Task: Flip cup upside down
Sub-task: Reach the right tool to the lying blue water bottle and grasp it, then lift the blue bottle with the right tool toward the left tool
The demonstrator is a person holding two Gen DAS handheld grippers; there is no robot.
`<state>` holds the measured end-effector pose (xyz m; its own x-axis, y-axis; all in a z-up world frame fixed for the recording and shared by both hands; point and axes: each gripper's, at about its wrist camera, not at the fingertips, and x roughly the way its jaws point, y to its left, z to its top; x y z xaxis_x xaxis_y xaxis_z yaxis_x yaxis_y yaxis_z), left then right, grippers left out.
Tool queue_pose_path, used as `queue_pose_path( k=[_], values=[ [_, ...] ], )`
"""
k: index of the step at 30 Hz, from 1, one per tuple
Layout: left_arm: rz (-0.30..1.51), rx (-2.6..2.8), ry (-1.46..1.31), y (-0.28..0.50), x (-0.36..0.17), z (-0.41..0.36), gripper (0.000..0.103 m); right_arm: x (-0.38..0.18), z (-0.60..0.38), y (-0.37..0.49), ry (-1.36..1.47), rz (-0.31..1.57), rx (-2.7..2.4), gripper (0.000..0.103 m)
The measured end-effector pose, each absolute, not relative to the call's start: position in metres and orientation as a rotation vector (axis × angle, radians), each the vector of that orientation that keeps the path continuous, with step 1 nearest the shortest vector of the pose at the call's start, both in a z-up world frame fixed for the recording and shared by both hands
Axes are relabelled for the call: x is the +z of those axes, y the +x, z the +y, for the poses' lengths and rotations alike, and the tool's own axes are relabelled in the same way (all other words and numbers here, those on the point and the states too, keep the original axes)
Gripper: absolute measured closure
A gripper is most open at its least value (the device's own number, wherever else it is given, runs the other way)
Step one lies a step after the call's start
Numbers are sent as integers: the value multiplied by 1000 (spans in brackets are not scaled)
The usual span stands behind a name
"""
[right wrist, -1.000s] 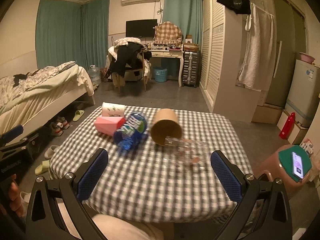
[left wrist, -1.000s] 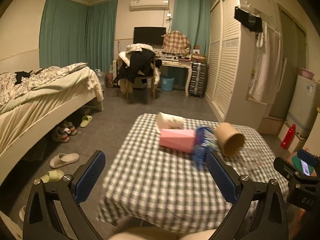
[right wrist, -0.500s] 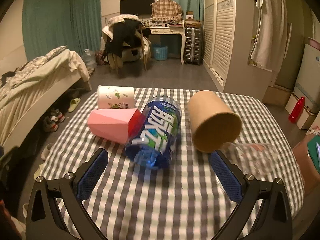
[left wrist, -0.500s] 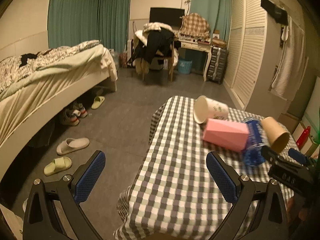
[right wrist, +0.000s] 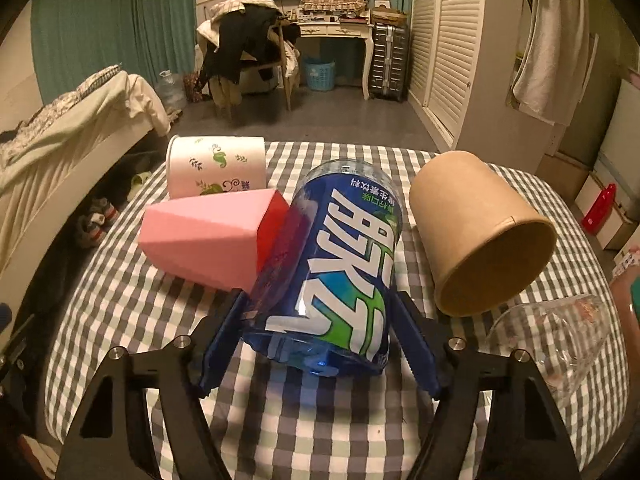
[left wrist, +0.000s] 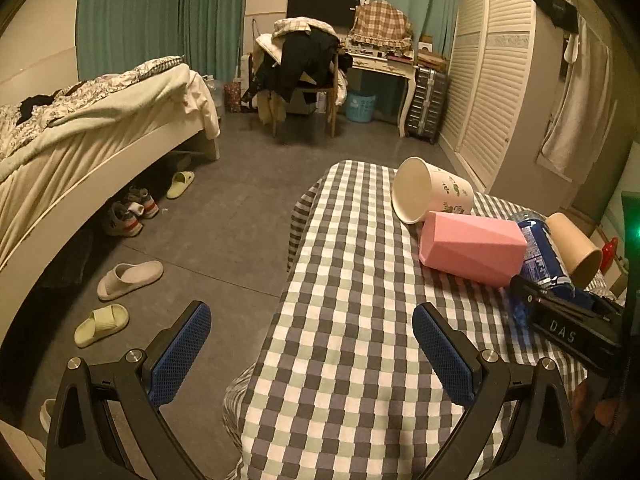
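Observation:
Several cups lie on their sides on the checked table [right wrist: 320, 440]. A blue labelled plastic cup [right wrist: 332, 264] lies between the fingers of my right gripper [right wrist: 320, 320], its open end toward the camera. The jaws stand close on both sides of it; contact is not clear. Beside it lie a pink faceted cup [right wrist: 208, 236], a white leaf-print paper cup [right wrist: 216, 166], a brown paper cup [right wrist: 480, 236] and a clear plastic cup [right wrist: 556, 332]. My left gripper [left wrist: 312, 344] is open and empty over the table's left edge [left wrist: 280, 320]. The right gripper [left wrist: 568, 324] shows there by the blue cup [left wrist: 540, 256].
A bed [left wrist: 80, 140] with shoes and slippers [left wrist: 128, 276] on the floor is at the left. A chair piled with clothes [left wrist: 304, 68], a desk and a wardrobe [left wrist: 496, 80] stand at the back and right.
My right gripper has moved forward and now straddles the blue cup with narrower jaws. My left gripper has swung left, toward the table's left edge.

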<state>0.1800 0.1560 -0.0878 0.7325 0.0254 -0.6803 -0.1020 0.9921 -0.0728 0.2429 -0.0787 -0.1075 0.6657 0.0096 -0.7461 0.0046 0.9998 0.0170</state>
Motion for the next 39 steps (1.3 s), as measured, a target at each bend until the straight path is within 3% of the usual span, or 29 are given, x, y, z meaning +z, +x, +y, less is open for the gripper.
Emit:
queue_pose_path(
  k=[21,26,39],
  values=[
    [737,25,-97,113,-68,141,0,-96,-63,120,-62,867,62,34],
    [754,42,-96,107,-68,137,0,-87,-69,113,-38,853,128,10],
    [772,12,-59,123,-36,79,0,-26,-157,100,-29,797,133,8]
  ],
)
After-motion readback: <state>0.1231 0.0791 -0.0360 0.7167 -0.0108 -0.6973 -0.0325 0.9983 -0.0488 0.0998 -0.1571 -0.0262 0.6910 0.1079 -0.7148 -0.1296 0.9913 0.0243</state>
